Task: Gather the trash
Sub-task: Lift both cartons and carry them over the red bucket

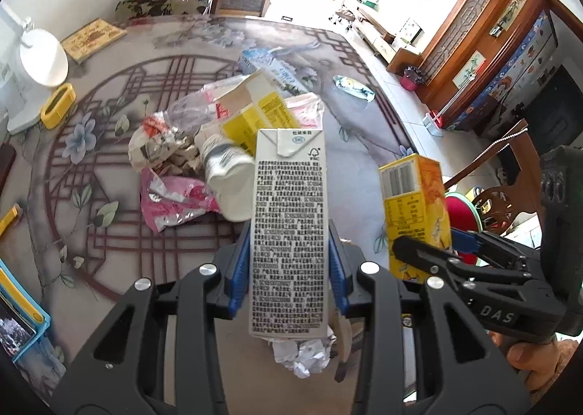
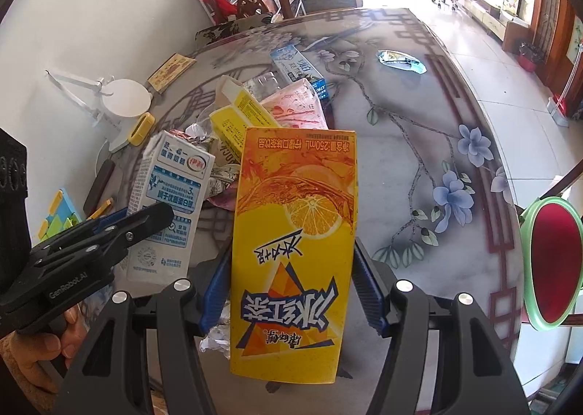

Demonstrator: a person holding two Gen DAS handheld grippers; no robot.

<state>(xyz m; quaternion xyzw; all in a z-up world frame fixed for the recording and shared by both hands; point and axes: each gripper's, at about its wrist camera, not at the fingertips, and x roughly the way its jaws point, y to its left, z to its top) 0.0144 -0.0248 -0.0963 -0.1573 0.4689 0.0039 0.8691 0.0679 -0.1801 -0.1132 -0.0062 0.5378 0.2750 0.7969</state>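
My left gripper (image 1: 288,269) is shut on a white milk carton (image 1: 288,218) and holds it upright above the table; the carton also shows in the right wrist view (image 2: 167,210). My right gripper (image 2: 291,283) is shut on a yellow iced-tea carton (image 2: 295,243), also seen in the left wrist view (image 1: 415,210). The two cartons are side by side. A heap of trash (image 1: 204,145) lies beyond them: a yellow box (image 1: 258,116), a pink wrapper (image 1: 175,203), a white bottle (image 1: 226,174), crumpled bags. Crumpled foil (image 1: 302,353) lies below the milk carton.
A blue-and-white carton (image 2: 298,68) and a foil wrapper (image 2: 400,61) lie farther across the patterned table (image 2: 419,145). A white stand (image 1: 40,57), a yellow holder (image 1: 58,105) and a book (image 1: 93,37) sit at the left. Chairs stand at the far side and at the right.
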